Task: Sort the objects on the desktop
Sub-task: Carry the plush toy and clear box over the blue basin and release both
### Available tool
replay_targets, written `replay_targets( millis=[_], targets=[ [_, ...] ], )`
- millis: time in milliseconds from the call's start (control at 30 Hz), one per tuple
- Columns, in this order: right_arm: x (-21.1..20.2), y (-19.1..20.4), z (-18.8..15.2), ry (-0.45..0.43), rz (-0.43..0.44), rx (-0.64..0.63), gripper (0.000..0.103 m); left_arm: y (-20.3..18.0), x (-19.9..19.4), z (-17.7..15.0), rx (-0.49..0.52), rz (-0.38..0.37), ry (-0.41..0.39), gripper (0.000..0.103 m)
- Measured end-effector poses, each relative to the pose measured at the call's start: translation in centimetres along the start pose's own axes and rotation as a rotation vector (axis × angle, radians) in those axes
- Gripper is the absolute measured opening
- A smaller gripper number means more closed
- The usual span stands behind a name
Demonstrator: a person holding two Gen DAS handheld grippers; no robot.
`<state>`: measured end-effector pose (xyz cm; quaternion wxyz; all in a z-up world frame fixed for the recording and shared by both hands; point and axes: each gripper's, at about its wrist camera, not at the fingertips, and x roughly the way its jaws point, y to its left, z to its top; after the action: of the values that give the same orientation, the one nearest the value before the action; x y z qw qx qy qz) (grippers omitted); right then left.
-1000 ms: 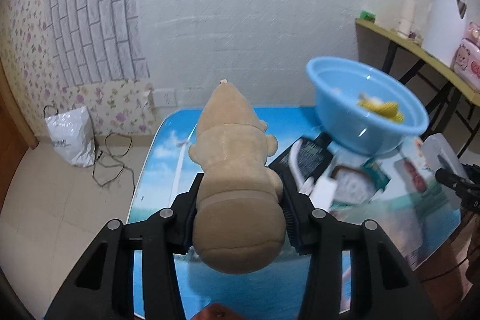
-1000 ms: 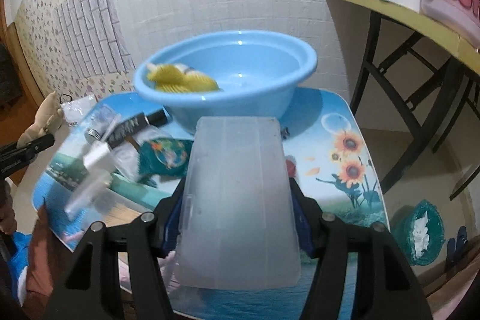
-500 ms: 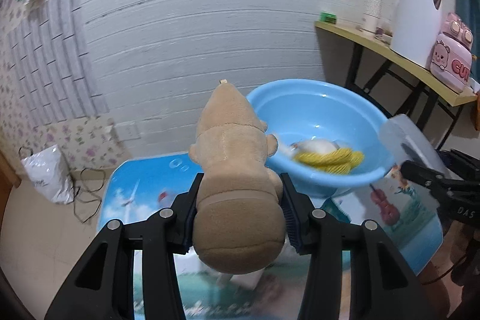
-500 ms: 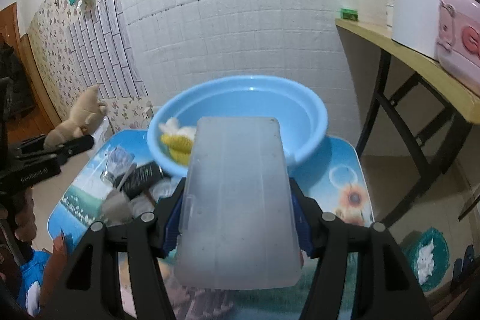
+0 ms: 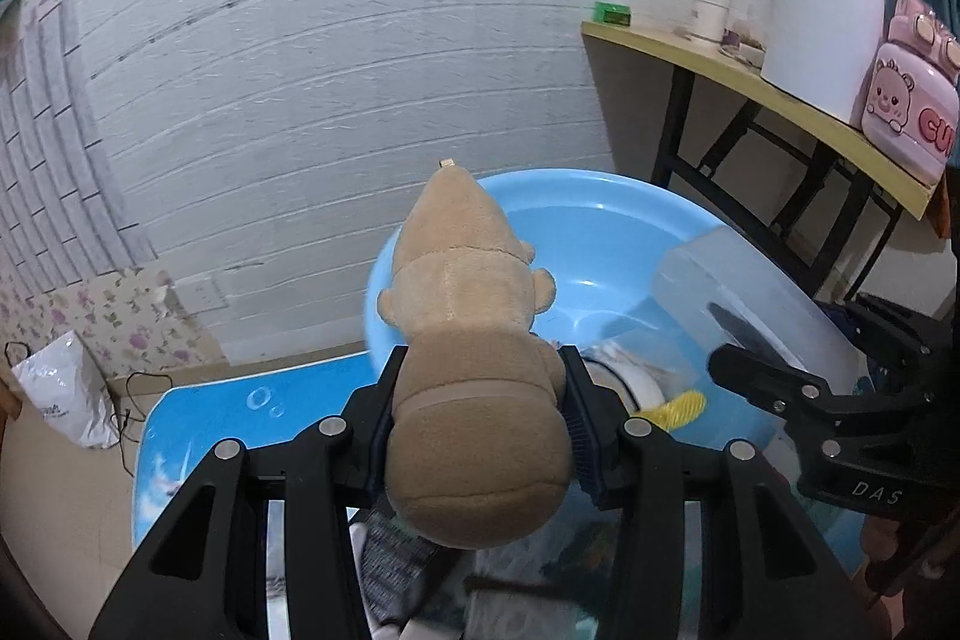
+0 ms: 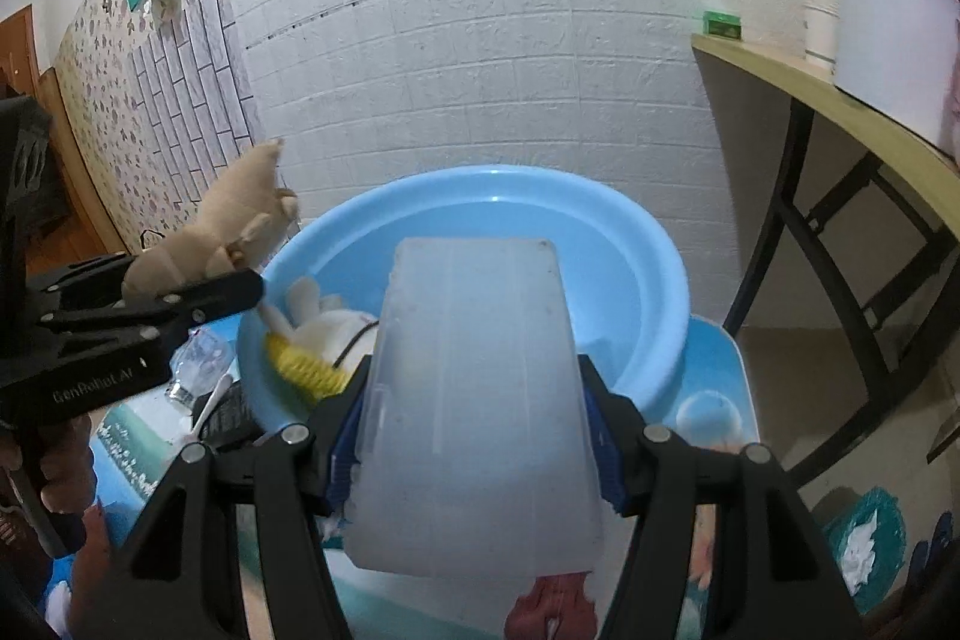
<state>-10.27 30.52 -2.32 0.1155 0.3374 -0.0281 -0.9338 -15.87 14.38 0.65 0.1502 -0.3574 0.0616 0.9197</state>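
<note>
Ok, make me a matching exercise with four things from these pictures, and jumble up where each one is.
1. plush toy
2. clear plastic box
3. yellow knitted piece
4. white kettle

A. in the blue basin
B. on the side shelf
C. in the left tool
D. in the right tool

Pairs: 1-C, 2-D, 3-A, 4-B

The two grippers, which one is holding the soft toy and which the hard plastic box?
The left gripper clamps the tan plush toy; the right gripper clamps the translucent plastic box. Both are held near the blue basin.
</note>
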Motion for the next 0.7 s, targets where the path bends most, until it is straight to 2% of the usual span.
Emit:
replay_targets(
  millis=[333,400,467,700],
  targets=[
    [2.9,-0.8,0.9,0.029,0.001,0.026,0.061,-0.9,2.8,0.4,0.041,0.012,0.034,0.047],
    [3.1,-0.8,0.8,0.030,0.000,0.031,0.061,-1.1,2.9,0.3,0.042,-0.001,0.041,0.052],
    [3.0,-0.7,0.8,0.026,-0.001,0.027,0.061,-1.1,2.9,0.0,0.039,0.012,0.035,0.063],
    [2.5,-0.7,0.4,0.016,0.001,0.049,0.068,-0.2,1.5,-1.1,0.007,0.011,0.017,0.073]
  ],
)
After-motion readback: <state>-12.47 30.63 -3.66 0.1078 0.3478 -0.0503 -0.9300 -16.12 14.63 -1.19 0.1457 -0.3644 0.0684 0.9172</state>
